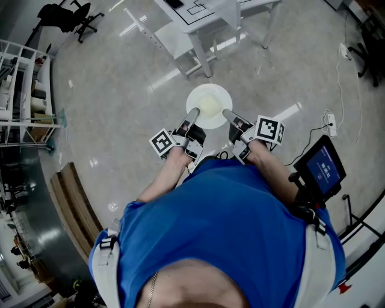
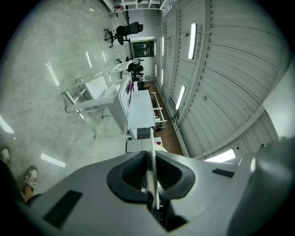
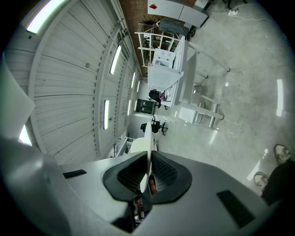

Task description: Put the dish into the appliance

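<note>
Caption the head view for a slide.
White dish held at opposite edges by left claw and right claw above a glossy floor.

A glossy grey floor (image 1: 114, 84) streaked with light carries a white table (image 1: 207, 21), with a black chair (image 1: 69, 15) far to its left, a white rack (image 1: 18, 90) farther left still, and a lit screen (image 1: 322, 168) to its right.

Floor (image 1: 120, 90): grey and glossy, streaked with light reflections.
Table (image 1: 204, 15): white, far centre, on white legs.
Office chair (image 1: 72, 18): black, far left.
Shelving rack (image 1: 21, 90): white, at the left edge.
Screen (image 1: 323, 170): lit blue, on a black stand, near right.
Power strip (image 1: 329, 123): white, on the floor at right, cable attached.
Wooden boards (image 1: 72, 204): flat on the floor, near left.
</note>
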The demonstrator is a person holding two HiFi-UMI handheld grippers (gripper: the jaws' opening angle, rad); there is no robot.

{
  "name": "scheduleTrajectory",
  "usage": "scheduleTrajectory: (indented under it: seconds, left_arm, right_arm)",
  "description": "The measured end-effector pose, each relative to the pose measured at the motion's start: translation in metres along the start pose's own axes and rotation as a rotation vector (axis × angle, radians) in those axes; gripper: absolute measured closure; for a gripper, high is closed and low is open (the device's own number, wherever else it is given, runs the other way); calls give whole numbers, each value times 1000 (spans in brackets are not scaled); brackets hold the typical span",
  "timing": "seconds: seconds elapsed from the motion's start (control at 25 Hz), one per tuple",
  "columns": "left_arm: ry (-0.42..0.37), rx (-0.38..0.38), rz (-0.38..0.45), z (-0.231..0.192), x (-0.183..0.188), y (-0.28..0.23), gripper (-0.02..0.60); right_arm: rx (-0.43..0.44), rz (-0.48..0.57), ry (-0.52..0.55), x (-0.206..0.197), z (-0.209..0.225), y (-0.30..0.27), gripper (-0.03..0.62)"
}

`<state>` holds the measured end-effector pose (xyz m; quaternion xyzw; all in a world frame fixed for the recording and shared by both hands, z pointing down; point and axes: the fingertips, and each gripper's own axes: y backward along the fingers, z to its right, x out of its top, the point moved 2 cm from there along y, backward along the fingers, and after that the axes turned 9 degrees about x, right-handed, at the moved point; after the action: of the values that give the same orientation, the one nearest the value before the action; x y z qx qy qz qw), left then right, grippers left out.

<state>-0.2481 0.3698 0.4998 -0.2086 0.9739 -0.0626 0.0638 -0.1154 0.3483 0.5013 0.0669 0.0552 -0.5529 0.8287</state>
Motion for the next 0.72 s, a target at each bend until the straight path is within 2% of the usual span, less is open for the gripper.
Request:
scheduleTrajectory:
  seconds: [0.16,0.36,0.72]
  left_arm:
    - [-8,-5,-32,0,2,-6,546]
    - [-10,-11,-86,-2,2,11,546]
    - [-10,1,-147,-5,-2,-13,546]
  right_arm:
    - [-10,27,5,2,0,0,582]
    - [-33,78,6,-21,0,4,582]
    - [-62,147,-20,-7,9,12,582]
